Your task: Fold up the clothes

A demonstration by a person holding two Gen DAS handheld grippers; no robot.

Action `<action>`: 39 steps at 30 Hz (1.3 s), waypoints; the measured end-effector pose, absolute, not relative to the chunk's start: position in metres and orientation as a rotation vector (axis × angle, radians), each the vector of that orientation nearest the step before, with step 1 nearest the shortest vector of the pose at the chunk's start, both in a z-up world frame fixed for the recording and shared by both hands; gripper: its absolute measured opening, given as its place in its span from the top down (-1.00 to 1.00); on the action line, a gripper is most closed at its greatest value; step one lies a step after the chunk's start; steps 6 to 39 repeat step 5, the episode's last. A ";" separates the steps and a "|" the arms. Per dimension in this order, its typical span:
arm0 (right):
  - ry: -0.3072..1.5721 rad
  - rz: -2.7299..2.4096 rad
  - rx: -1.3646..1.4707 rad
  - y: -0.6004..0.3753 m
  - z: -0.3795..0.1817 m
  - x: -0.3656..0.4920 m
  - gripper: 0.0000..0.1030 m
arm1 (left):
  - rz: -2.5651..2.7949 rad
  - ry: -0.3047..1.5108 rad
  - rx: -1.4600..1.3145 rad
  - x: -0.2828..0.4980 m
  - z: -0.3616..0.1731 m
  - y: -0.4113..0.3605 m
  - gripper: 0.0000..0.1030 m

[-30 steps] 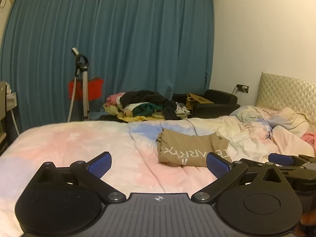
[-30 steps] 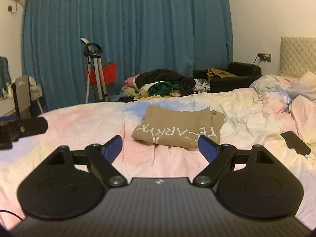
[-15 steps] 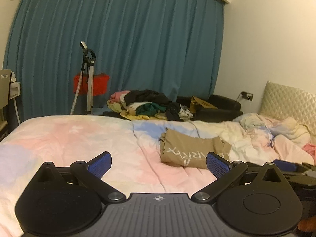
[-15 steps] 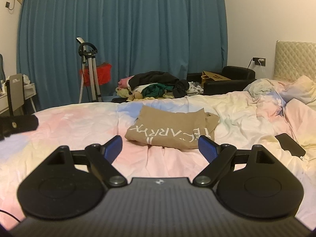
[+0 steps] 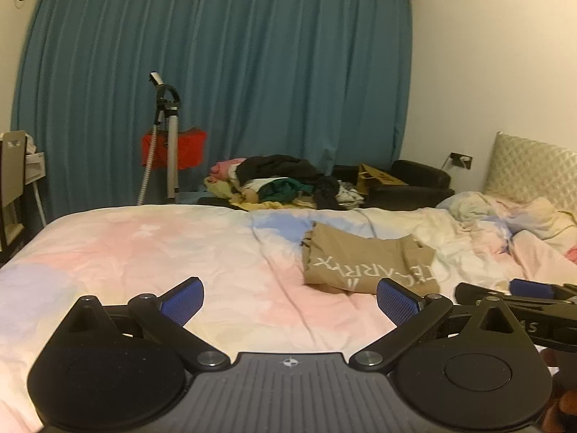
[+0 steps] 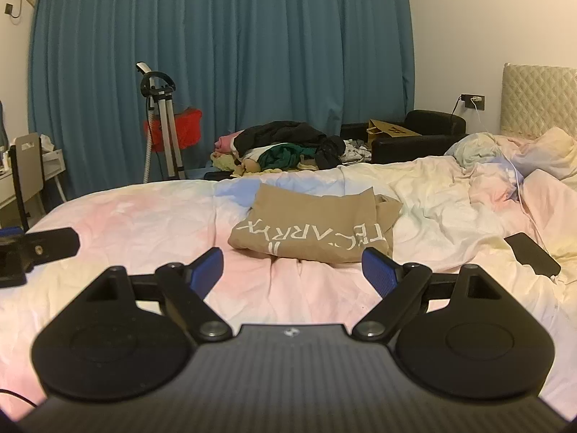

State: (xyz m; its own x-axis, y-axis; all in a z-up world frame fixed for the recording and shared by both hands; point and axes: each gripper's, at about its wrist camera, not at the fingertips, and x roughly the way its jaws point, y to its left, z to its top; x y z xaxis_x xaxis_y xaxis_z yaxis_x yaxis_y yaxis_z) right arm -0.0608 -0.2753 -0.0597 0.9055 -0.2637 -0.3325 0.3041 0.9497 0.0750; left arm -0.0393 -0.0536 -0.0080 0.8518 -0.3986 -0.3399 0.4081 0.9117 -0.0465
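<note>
- On the bed, a folded brown shirt is lying flat.
- Both grippers are hovering near it, not touching.
- Left gripper is holding its jaws wide apart, empty.
- Right gripper is doing likewise.

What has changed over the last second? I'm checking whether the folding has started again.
Nothing has been taken hold of or let go. Only the left wrist view shifted slightly, so the tan folded shirt sits a little lower in it. The shirt stays folded on the bed, the black phone lies where it was, and the left claw and right claw stay open and empty.
</note>
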 end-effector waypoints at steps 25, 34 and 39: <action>0.325 -0.293 0.125 -0.275 -0.060 -0.060 -0.66 | -0.416 0.377 0.028 -0.034 -0.010 -0.053 -0.99; 0.325 -0.293 0.125 -0.275 -0.060 -0.060 -0.66 | -0.416 0.377 0.028 -0.034 -0.010 -0.053 -0.99; 0.325 -0.293 0.125 -0.275 -0.060 -0.060 -0.66 | -0.416 0.377 0.028 -0.034 -0.010 -0.053 -0.99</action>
